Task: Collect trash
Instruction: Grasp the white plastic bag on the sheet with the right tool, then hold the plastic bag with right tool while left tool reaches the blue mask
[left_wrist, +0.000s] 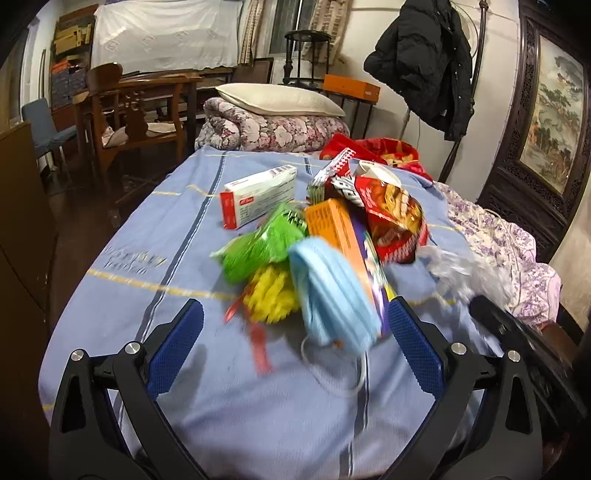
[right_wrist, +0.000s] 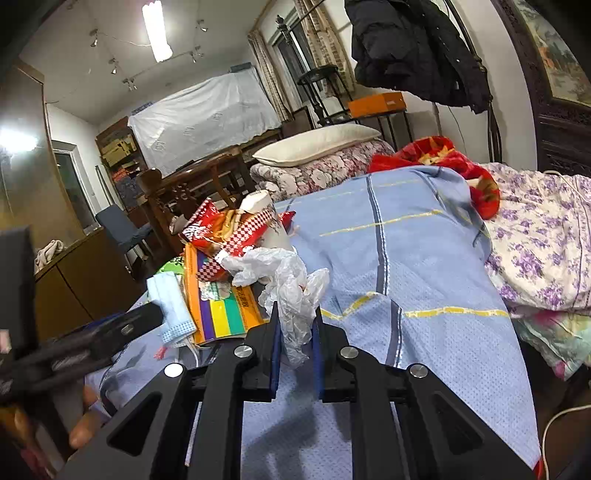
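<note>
My right claw (right_wrist: 295, 325) pinches the crumpled clear plastic bag (right_wrist: 291, 284) at the trash pile's (left_wrist: 332, 229) near edge on the blue bedsheet (left_wrist: 155, 236). My left claw (left_wrist: 295, 325) gapes wide, empty. The bedsheet lettering is too blurred to read.

Both cameras sit low over the bed (left_wrist: 155, 206), each looking forward between its own fingers. The left view faces the trash pile (left_wrist: 325, 236) head-on and close. The right view looks from the pile's right side. Both share the pile, pillow (right_wrist: 317, 144) and hanging jacket (left_wrist: 424, 59).
</note>
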